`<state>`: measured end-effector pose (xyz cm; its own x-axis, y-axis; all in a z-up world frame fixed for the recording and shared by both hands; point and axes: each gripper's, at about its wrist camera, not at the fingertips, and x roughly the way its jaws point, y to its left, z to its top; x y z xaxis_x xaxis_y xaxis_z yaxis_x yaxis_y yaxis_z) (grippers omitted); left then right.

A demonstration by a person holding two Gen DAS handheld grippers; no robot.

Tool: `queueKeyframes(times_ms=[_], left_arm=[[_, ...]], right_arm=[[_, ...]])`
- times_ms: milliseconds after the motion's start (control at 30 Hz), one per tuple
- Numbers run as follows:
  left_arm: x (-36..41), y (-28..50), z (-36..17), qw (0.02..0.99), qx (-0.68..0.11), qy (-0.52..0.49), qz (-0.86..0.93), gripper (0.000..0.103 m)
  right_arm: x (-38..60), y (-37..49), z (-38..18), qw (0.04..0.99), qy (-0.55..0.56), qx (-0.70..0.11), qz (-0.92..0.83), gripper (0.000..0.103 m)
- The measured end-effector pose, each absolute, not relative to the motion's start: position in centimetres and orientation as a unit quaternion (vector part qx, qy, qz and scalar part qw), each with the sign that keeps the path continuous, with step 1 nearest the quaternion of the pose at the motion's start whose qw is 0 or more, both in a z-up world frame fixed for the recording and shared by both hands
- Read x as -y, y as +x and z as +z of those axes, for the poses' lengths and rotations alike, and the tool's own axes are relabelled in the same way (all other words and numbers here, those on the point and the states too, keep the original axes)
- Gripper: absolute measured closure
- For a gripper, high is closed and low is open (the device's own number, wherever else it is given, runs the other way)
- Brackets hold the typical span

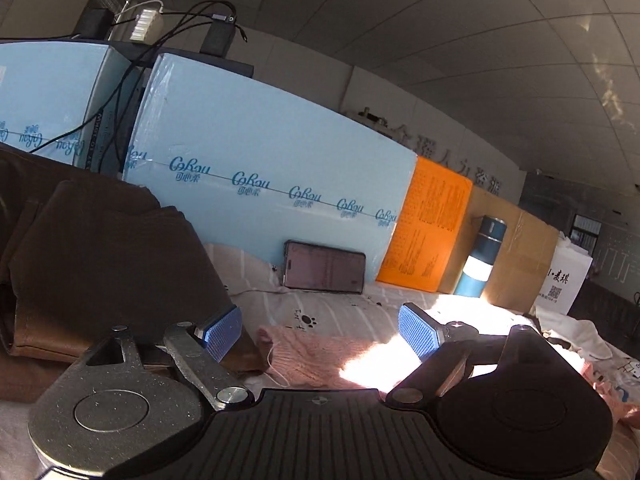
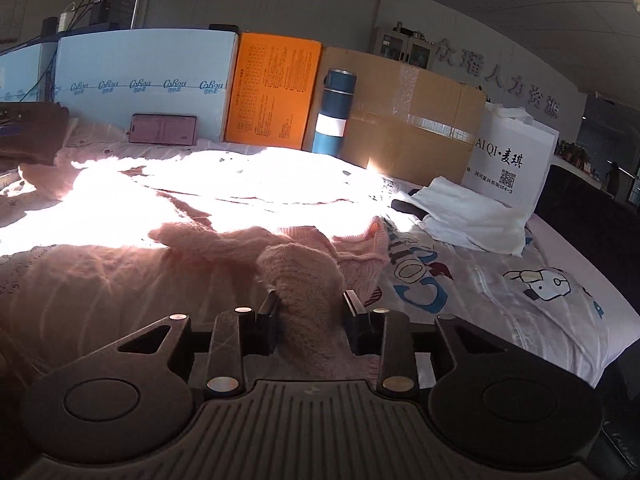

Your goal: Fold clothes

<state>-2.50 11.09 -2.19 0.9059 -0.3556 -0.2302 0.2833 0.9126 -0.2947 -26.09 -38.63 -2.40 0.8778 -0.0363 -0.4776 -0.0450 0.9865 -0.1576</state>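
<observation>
Two tools: right tool (image 2: 310, 308) pinches the pink sweater (image 2: 304, 276); left tool (image 1: 320, 332) gapes empty above it.

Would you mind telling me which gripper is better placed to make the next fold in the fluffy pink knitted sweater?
Right: the right gripper has sweater fabric between its fingers; the left gripper stands open, empty.

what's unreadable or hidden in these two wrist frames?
- Pink sweater: right wrist view, far half blown out by the sun patch; near part hidden under the right tool, which has a knit fold between its pads.
- Phone screen: left wrist view, text too small to read.
- Brown garment: cut off by the left edge; its shape cannot be told.
- Left tool: open, its body covers the bedding below.
</observation>
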Motion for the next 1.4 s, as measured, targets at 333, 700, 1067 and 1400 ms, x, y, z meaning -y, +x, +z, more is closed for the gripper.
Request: queueKeyframes(times_ms=[333, 700, 1067, 1400], left_arm=[[-7.9, 0.1, -3.0, 0.942, -0.244, -0.074, -0.218, 0.014], [-5.6, -7.0, -4.6, 0.87, -0.261, 0.018, -0.417, 0.015], [-10.0, -7.6, -3.4, 0.926, -0.234, 0.003, -0.296, 0.014], [-6.6, -1.4, -5.0, 0.858, -0.321, 0.082, -0.393, 0.041]], right_arm=[[39.1, -20.7, 0.5, 0.982, 0.039, -0.147, 0.116, 0.025], [30.6, -6.5, -3.2, 0.917, 0.099, -0.241, 0.302, 0.022], [26.9, -9.3, -5.1, 0.841, -0.001, -0.328, 0.43, 0.023], [29.2, -11.1, -5.5, 0.865, 0.033, -0.324, 0.381, 0.022]])
